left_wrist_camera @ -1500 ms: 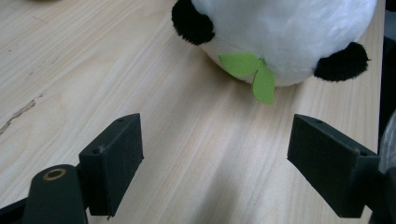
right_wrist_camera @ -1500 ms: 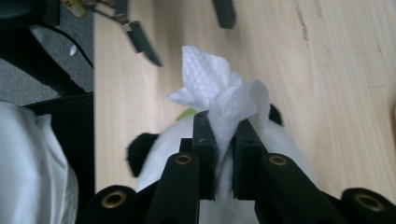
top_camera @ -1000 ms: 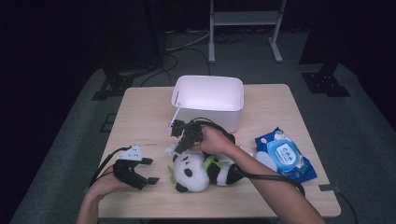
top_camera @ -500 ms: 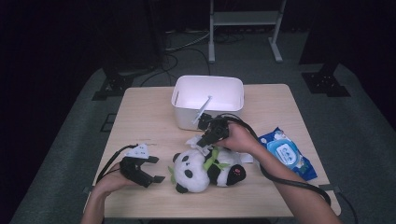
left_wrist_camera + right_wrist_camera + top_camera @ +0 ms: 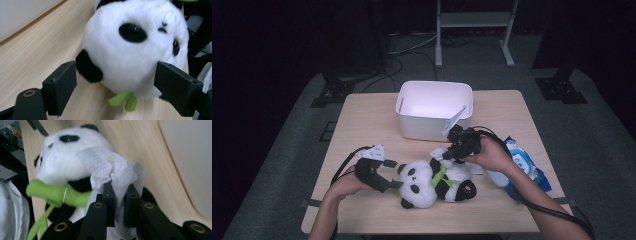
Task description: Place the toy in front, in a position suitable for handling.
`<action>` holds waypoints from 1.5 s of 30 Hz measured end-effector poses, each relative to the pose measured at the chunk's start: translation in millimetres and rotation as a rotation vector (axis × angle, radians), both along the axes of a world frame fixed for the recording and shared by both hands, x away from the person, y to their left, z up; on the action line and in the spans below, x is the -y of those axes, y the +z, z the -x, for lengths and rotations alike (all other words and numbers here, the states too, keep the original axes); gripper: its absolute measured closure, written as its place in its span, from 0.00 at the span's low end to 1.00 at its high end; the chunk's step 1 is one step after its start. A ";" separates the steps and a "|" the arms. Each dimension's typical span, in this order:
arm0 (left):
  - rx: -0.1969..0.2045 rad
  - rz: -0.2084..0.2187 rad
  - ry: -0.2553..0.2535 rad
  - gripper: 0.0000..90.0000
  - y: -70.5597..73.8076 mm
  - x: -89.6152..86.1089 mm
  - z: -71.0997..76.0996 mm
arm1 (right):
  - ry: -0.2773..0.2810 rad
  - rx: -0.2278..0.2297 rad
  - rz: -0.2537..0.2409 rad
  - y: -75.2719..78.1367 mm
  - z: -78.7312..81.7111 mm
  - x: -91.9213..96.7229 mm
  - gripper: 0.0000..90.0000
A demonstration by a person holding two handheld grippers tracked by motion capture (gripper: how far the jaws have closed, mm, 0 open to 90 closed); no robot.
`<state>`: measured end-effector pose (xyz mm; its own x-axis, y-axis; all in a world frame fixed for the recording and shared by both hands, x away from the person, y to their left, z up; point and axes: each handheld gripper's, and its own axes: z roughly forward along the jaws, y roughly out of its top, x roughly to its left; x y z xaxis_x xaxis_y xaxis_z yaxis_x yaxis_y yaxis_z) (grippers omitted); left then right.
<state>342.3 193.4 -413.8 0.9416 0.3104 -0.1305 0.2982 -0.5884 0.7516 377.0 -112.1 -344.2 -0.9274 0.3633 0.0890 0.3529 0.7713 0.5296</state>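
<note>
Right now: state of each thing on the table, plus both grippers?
Panda plush: lying on its side on the table, not gripped.
Wet wipe: crumpled, pinched, resting on the panda.
White bin: upright, open top.
Wipes pack: flat at the table's edge.
Left gripper: open, jaws flanking the panda's head.
Right gripper: shut on the wipe.

R claw (image 5: 451, 150) pinches wipe (image 5: 440, 153) over panda (image 5: 432, 181); L claw (image 5: 393, 176) at panda head.
</note>
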 end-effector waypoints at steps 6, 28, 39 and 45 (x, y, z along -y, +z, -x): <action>-0.025 0.008 -0.014 0.18 4.8 6.8 -3.3 | -0.008 -0.009 -0.027 -8.6 10.5 15.5 0.91; -0.113 -0.019 -0.041 0.11 4.8 15.4 -7.0 | -0.003 -0.038 -0.109 -34.5 45.7 39.2 0.93; -0.354 0.036 -0.121 0.14 -16.0 21.8 -20.4 | 0.019 -0.048 -0.127 -41.9 52.3 41.3 0.93; -0.314 0.053 -0.135 0.37 -13.8 18.6 -21.8 | 0.008 -0.030 -0.145 -41.0 51.3 41.7 0.93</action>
<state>364.1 174.8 -427.6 0.8852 0.1711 -0.4327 0.4418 -0.6008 0.6663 325.6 -153.8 -385.3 -0.9263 0.3372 0.1680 0.3647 0.6906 0.6246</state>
